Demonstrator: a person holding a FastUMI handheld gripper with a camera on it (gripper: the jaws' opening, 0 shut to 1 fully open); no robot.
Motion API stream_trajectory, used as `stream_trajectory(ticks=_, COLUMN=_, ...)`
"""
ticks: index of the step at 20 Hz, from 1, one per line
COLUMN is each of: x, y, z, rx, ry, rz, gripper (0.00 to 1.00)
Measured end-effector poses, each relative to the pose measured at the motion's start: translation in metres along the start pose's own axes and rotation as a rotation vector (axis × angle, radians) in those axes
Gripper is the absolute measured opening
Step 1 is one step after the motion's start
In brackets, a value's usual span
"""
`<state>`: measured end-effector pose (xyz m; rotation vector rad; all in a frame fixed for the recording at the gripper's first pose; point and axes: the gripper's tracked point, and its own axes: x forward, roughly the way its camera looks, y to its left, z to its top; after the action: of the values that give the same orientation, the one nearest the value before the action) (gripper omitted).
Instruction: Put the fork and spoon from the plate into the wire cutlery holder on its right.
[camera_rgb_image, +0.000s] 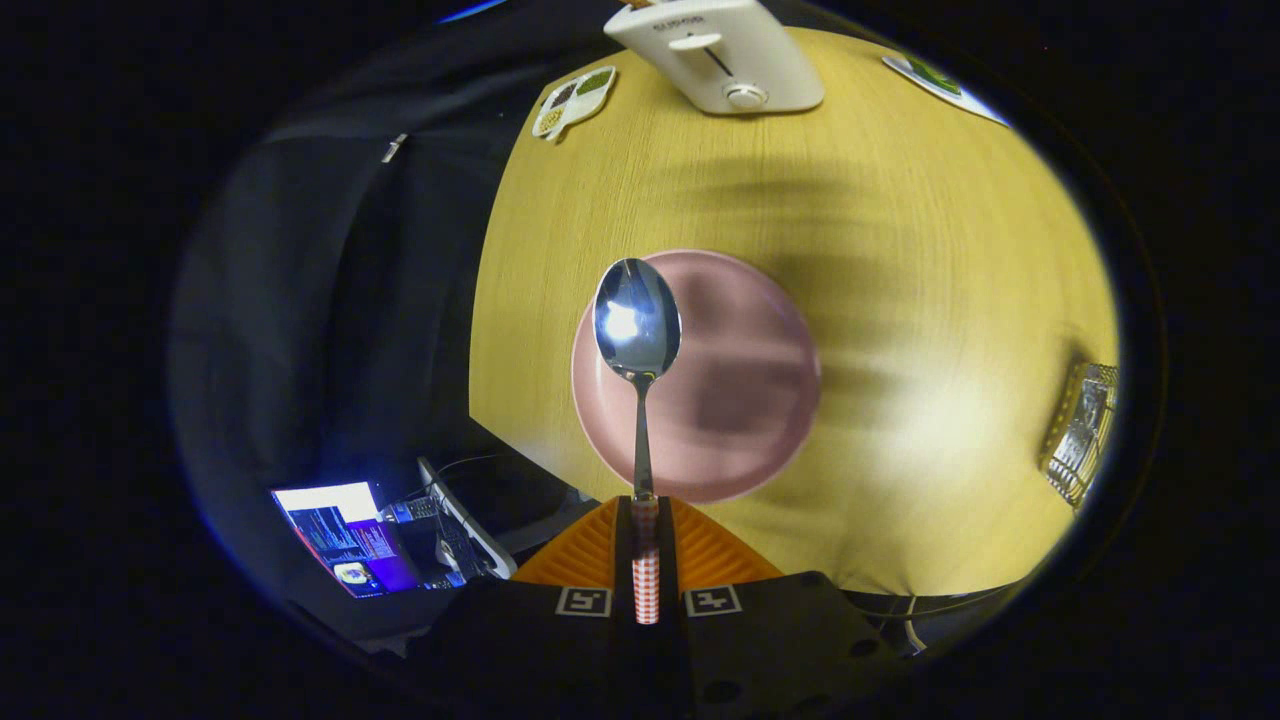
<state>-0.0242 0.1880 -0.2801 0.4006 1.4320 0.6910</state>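
My gripper (645, 535) is shut on the red-and-white checked handle of a metal spoon (638, 330). The spoon points straight ahead from between the fingers, its shiny bowl facing me. It hangs in the air above a pink plate (740, 400) that lies on the yellow wooden table (900, 250). The plate looks bare. Far off to the right of the plate stands the wire cutlery holder (1085, 432), near the table's right edge. I see no fork.
A white device with a dial (722, 55) stands at the table's far side. A small divided dish (573, 100) lies at the far left corner, a flat card (940, 80) at the far right. Beyond the table's left edge, a lit laptop (350, 540) sits below.
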Motion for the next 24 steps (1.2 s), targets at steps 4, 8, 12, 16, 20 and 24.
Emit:
stream_trajectory(ticks=4, x=-0.063, y=-0.033, z=-0.008, rx=0.006, ry=-0.051, rz=-0.021, gripper=0.12)
stream_trajectory(ticks=8, x=-0.116, y=-0.074, z=-0.021, rx=0.035, ry=-0.059, rz=-0.062, gripper=0.12)
stream_trajectory(ticks=12, x=-0.164, y=-0.137, z=-0.037, rx=0.064, ry=0.019, rz=-0.167, gripper=0.12)
stream_trajectory(ticks=16, x=-0.181, y=-0.174, z=-0.052, rx=0.107, ry=0.186, rz=-0.238, gripper=0.12)
stream_trajectory(ticks=20, x=-0.182, y=-0.200, z=-0.059, rx=0.149, ry=0.395, rz=-0.274, gripper=0.12)
stream_trajectory(ticks=24, x=-0.176, y=-0.214, z=-0.061, rx=0.214, ry=0.559, rz=-0.331, gripper=0.12)
